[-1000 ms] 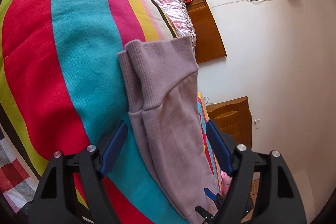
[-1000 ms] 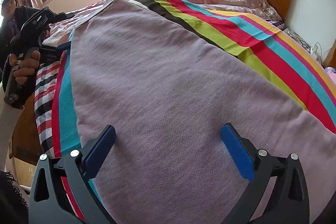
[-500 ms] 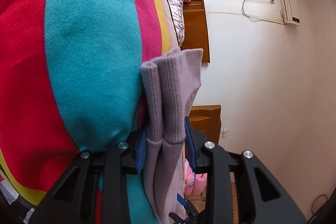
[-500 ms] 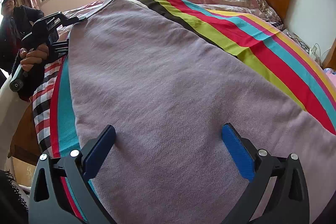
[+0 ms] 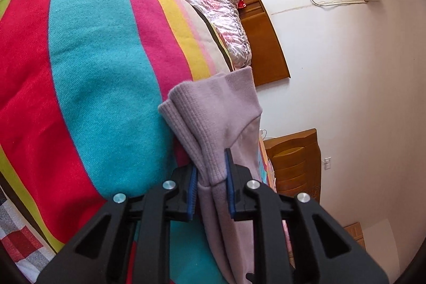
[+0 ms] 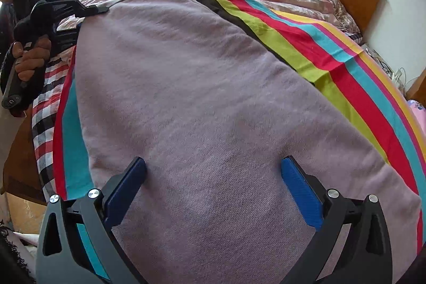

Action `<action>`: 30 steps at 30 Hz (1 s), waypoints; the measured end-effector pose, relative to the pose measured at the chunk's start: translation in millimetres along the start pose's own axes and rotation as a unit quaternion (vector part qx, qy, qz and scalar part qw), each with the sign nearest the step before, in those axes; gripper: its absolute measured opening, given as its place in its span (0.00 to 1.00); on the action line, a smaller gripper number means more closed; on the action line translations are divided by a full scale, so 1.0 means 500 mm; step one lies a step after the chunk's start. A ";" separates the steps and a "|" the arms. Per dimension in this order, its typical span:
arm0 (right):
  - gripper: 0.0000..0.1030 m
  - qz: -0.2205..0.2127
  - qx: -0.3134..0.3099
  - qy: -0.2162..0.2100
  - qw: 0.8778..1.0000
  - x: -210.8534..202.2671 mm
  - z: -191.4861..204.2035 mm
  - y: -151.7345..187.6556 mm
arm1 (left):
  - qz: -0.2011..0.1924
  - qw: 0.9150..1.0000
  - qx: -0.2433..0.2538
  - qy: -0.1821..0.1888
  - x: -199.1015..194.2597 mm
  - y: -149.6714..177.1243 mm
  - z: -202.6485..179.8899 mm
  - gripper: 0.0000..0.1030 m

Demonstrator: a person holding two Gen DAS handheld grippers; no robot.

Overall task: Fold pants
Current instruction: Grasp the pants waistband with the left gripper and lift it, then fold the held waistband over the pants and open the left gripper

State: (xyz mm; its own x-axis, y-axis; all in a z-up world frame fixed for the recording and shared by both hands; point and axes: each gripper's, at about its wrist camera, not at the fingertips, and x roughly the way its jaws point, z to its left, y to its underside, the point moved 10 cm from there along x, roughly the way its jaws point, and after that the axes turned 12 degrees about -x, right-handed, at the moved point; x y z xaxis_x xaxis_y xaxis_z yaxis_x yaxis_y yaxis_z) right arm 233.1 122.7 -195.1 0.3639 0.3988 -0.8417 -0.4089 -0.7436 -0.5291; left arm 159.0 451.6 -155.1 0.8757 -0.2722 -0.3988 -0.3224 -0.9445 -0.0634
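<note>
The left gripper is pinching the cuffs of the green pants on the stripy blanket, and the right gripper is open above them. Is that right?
Almost. The pants are pale purple, not green; both wrist views show that colour. The rest holds: the left gripper is closing its jaws on the ribbed cuffs, over the stripy blanket, and the right gripper is open above the pants.

The left gripper (image 5: 210, 185) points slightly downward, its jaws closing, and its blue pads (image 5: 192, 186) press a bunched ribbed cuff of the pants (image 5: 213, 124) between them. A hand (image 6: 32, 59) grips its handle near the bed's far left edge. The right gripper (image 6: 213, 188) tilts steeply down over the fabric, jaws spread wide, nothing held.
</note>
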 end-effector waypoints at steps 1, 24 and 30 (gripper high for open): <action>0.96 0.001 0.005 -0.003 1.000 -0.002 -0.004 0.004 | -0.001 1.000 0.012 -0.011 0.000 0.001 -0.001 0.17; 0.96 -0.006 -0.066 -0.055 0.996 0.109 -0.028 -0.169 | -0.047 0.990 0.091 -0.094 0.011 -0.015 -0.039 0.12; 0.96 -0.026 -0.092 -0.038 0.995 0.036 0.030 -0.150 | -0.067 0.986 0.109 -0.105 -0.003 -0.004 -0.063 0.11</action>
State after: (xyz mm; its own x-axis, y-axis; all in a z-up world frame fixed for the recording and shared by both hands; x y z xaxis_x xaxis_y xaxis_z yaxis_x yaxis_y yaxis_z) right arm 257.8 193.9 -172.1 0.3131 0.4734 -0.8233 -0.2289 -0.8037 -0.5492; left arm 169.7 448.0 -125.4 0.8289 -0.0821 -0.5534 -0.2988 -0.9013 -0.3137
